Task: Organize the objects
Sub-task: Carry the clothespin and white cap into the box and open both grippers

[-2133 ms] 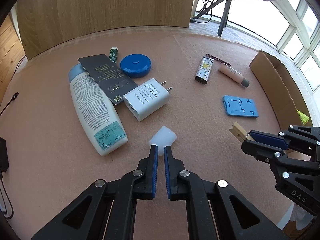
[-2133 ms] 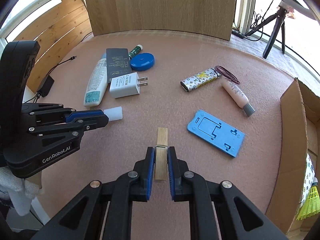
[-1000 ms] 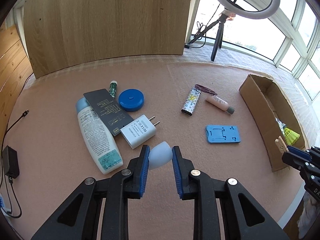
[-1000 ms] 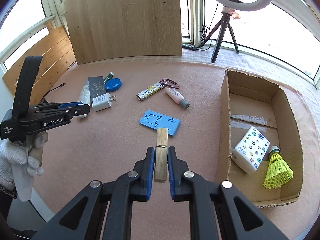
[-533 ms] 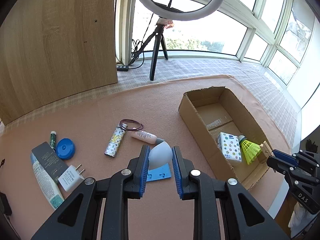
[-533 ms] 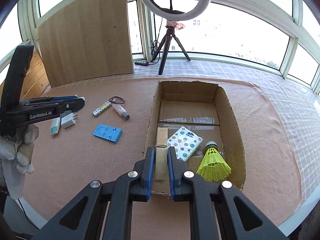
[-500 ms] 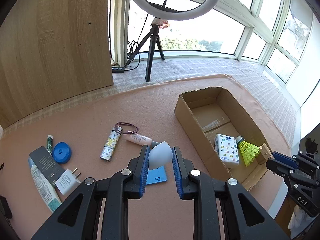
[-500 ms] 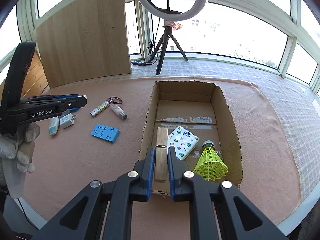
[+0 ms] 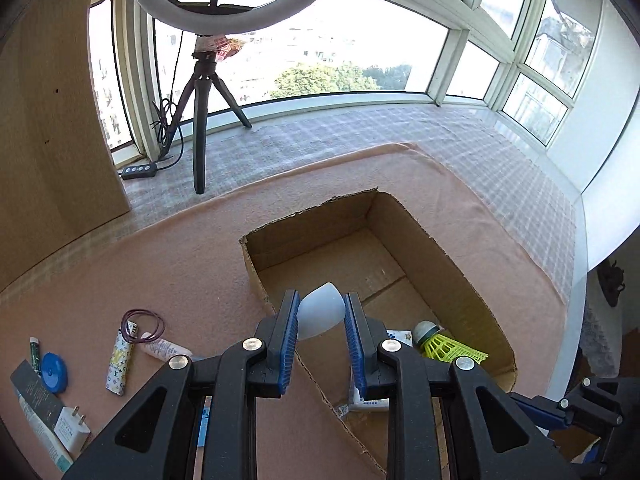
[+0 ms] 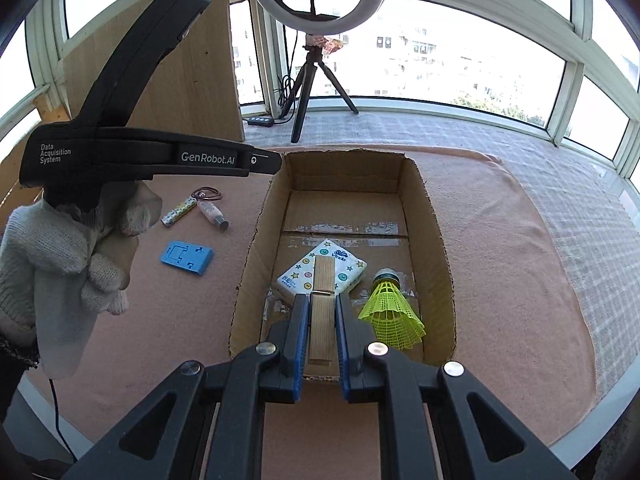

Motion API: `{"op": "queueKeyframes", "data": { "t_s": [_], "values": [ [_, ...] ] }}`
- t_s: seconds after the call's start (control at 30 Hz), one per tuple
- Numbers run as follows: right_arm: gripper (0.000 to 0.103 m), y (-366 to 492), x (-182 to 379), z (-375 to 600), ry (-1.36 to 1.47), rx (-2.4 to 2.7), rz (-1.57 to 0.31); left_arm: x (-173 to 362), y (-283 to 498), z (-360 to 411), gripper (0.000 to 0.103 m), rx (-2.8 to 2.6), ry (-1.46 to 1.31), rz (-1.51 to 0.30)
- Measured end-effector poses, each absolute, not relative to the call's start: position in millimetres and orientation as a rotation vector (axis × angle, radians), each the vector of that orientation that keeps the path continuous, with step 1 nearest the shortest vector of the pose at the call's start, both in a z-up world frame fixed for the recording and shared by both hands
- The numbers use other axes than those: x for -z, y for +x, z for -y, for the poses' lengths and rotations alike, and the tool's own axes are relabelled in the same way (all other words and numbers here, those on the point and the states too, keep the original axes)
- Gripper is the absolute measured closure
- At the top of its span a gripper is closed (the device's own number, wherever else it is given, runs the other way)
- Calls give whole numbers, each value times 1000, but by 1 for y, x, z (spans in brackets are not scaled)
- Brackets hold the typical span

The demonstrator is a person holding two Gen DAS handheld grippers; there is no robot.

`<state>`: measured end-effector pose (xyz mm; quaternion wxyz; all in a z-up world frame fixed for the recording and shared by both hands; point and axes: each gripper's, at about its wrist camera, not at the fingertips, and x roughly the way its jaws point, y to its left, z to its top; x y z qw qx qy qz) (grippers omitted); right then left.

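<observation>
My left gripper (image 9: 322, 300) is shut on a translucent white cap (image 9: 320, 314) and hovers over the near left part of the open cardboard box (image 9: 452, 268). My right gripper (image 10: 322, 304) is shut on a wooden clothespin (image 10: 323, 304), held above the near end of the same box (image 10: 436, 236). Inside the box lie a star-printed tissue pack (image 10: 344, 268) and a yellow-green shuttlecock (image 10: 390, 308). The left gripper's body (image 10: 152, 156) shows in the right wrist view, held by a white-gloved hand (image 10: 60, 260).
On the pink mat left of the box lie a blue phone stand (image 10: 186, 257), a patterned lighter (image 9: 119, 360), a pink tube (image 9: 164, 348), a hair tie (image 9: 142, 320), a blue round case (image 9: 54, 366), a white charger (image 9: 72, 428) and a lotion bottle. A ring-light tripod (image 9: 202, 120) stands behind.
Both grippers have swung right from the loose objects to the cardboard box, each still holding its item. The left one travelled farther and now sits over the box's near left part.
</observation>
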<state>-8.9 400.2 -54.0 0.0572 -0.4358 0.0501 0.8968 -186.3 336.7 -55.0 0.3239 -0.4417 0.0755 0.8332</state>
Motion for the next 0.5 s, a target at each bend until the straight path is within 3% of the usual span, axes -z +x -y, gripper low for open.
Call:
{"op": "queueKeyframes", "data": {
  "t_s": [0.13,0.2,0.23,0.27,0.3,0.33,0.37,0.5],
  "values": [
    [91,-10,56,-401,-1333,-2720,-151,58,-188,-345,76,-2169,-1164,-203],
    [91,-10,57,-403,-1336,-2731,-166,58,-188,-347,65,-2142,-1168,-200],
    [86,-9,56,-403,-1327,-2744,-175,57,-188,-346,50,-2146,-1166,-202],
    [66,-9,55,-402,-1327,-2754,-178,55,-187,-344,33,-2160,-1155,-200],
    [51,-9,55,-401,-1331,-2759,-176,52,-186,-342,27,-2169,-1142,-191],
    [28,-8,53,-400,-1317,-2763,-167,50,-186,-339,24,-2175,-1131,-182],
    [24,-6,51,-398,-1281,-2764,-151,48,-185,-336,24,-2184,-1125,-183],
    [24,-6,47,-394,-1266,-2761,-138,42,-183,-323,24,-2207,-1118,-196]
  ]
}}
